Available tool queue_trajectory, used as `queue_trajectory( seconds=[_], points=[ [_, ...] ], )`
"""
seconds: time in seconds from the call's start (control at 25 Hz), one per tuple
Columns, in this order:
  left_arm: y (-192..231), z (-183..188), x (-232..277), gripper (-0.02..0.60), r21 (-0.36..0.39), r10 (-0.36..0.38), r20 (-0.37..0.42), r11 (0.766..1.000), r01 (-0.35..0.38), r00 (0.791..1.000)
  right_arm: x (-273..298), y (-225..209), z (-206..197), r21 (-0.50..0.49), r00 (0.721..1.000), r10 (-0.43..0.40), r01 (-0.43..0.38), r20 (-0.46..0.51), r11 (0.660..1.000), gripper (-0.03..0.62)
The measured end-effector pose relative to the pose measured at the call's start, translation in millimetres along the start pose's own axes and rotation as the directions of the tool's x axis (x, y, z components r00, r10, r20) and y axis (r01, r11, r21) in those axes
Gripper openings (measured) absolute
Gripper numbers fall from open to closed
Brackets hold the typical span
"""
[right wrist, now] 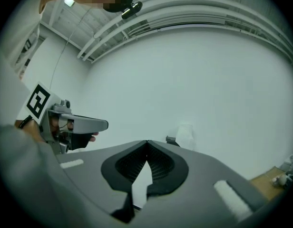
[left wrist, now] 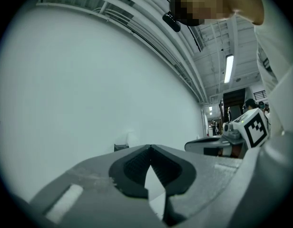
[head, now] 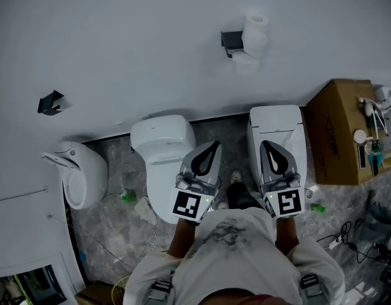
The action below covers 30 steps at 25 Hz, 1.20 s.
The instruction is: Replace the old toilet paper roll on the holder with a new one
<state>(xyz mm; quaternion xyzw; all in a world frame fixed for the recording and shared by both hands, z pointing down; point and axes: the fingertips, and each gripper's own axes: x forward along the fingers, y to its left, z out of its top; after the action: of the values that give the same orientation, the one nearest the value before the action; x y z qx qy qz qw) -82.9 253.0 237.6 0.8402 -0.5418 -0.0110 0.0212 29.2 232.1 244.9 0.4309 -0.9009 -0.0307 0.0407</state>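
Holder [head: 231, 42]: small dark bracket fixed to the white wall [head: 151, 43], well ahead of me.

Two white paper rolls sit at it, both touching or very nearly touching it.

Upper roll [head: 255, 33]: in the head view, at the holder's right edge. It is plump and upright, with its round end and core hole turned upward.

Lower roll [head: 246, 63]: just under the holder and directly below the upper roll. It looks smaller and softer in outline.

I cannot tell which roll is threaded on the holder and which only rests on it.

In the right gripper view, a pale upright roll shape shows just right of the holder, too blurred for detail.
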Motion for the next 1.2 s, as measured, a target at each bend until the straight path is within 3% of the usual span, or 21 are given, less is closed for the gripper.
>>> queue_trajectory(
  seconds=[0.56, 1.0, 1.2],
  points=[
    [27.3, -4.5, 116.1, 0.003, 0.02, 0.08, -0.05, 0.997, -0.079, 0.996, 79.8, -103.7, -12.7, 0.027, 1.0, 0.026, -0.026, -0.005, 0.999, 0.002],
    [55.1, -37.0, 169.8, 0.003, 0.016, 0.094, -0.101, 0.996, -0.093, 0.99, 125.5, -145.6, -50.6, 0.027, 0.997, -0.014, 0.016, -0.076, 1.0, 0.002],
    [70.6, -50.0, 185.0, 0.003, 0.015, 0.101, -0.114, 0.995, -0.1, 0.988, 148.3, -154.5, -61.5, 0.028, 0.998, -0.013, 0.015, -0.065, 1.0, 0.002]
  ],
)
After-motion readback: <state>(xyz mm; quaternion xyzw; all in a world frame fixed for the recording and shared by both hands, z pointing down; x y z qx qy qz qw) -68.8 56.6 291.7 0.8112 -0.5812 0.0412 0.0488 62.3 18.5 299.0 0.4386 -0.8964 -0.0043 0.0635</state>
